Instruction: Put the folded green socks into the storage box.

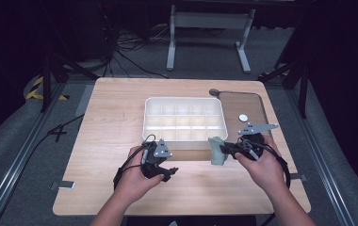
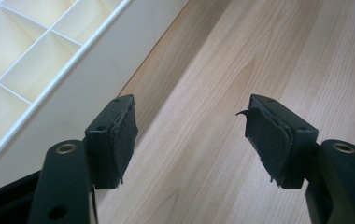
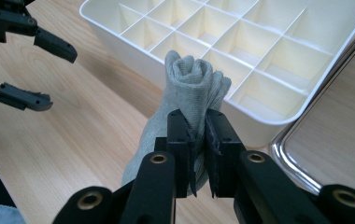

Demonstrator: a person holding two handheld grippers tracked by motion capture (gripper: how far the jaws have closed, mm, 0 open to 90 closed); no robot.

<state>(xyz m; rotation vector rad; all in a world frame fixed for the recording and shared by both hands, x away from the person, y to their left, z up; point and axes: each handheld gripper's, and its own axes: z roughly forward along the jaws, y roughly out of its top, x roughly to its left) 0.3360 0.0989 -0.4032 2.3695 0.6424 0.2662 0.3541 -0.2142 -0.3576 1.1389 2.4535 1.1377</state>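
A rolled grey-green sock (image 3: 195,86) hangs pinched between the jaws of my right gripper (image 3: 198,135), just off the near right corner of the white divided organizer box (image 1: 184,118). In the high view the sock (image 1: 216,150) sits above the wooden table beside that corner, with the right gripper (image 1: 228,150) shut on it. My left gripper (image 1: 170,172) stands open over bare wood near the box's front left, nothing between its pads (image 2: 189,140). Its jaws also appear at the left of the right gripper view as the left gripper (image 3: 40,70).
The box (image 3: 241,42) has several small compartments, all bare. A metal-rimmed tray (image 1: 255,100) lies to the right of the box with a small white disc (image 1: 243,117) on it. The box's wall (image 2: 87,88) runs close along the left gripper.
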